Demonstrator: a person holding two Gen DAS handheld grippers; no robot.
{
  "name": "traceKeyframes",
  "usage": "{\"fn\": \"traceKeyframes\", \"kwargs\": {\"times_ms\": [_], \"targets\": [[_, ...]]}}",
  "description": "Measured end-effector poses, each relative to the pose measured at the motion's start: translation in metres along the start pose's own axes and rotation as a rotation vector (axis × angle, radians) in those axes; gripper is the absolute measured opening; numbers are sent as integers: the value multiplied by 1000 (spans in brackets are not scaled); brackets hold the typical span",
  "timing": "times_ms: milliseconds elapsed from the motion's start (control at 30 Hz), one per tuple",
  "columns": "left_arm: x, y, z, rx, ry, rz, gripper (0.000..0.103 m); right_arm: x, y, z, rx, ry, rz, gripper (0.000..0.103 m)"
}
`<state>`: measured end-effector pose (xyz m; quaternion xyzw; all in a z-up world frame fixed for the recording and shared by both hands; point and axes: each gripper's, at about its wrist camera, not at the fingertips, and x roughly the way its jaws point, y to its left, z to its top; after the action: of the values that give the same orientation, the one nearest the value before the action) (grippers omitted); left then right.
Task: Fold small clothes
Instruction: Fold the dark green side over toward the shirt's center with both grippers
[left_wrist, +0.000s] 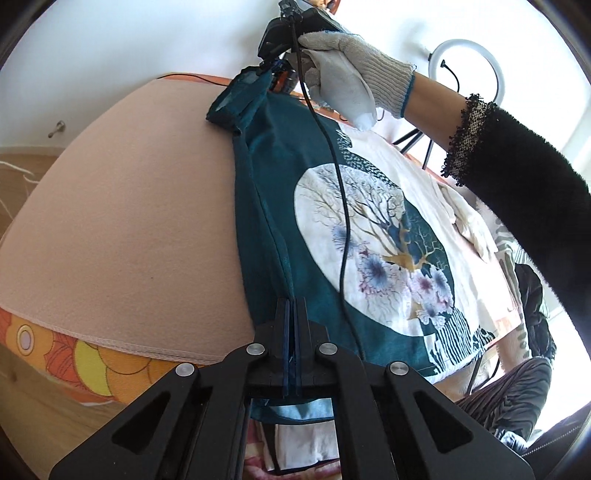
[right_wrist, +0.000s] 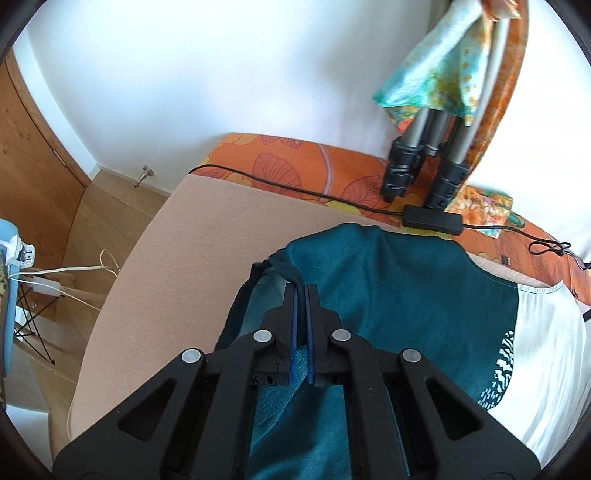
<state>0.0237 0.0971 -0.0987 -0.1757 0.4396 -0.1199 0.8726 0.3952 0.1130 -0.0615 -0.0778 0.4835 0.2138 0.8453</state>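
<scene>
Closest to you, your left gripper is clamped tight on the near hem of the teal shirt, with the fabric edge pinched between the blue pads and a bit of it hanging under the jaws. Same deal on the other side: your right gripper is closed on a dark teal fold up by the shirt's corner, cloth running right through between the fingers. The shirt itself lies mostly flat on the pink felt cover of the bench, its left edge lifted into a ridge between your two grips, the round tree-and-flower print facing up and the white part spreading off to the right. Your gloved right hand is up at the far end in the left wrist view, with a black cable dangling down across the print. Further back, an orange flowered cloth shows past the felt, with a black adapter box and tripod legs standing on it. A ring light sits against the white wall. No containers anywhere that I can see.
</scene>
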Motion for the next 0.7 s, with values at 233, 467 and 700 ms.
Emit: {"fn": "traceKeyframes", "kwargs": {"times_ms": [233,467,700], "targets": [[12,-50,6,111,12,-69,0,-29,-66,-20,90,-23,24,4],[38,-98,2,211,76,-130,0,-41,-160,-53,233,-16,-14,4],[71,-118,-12,263,176,-131,0,-47,-202,-69,255,11,-98,12]]}}
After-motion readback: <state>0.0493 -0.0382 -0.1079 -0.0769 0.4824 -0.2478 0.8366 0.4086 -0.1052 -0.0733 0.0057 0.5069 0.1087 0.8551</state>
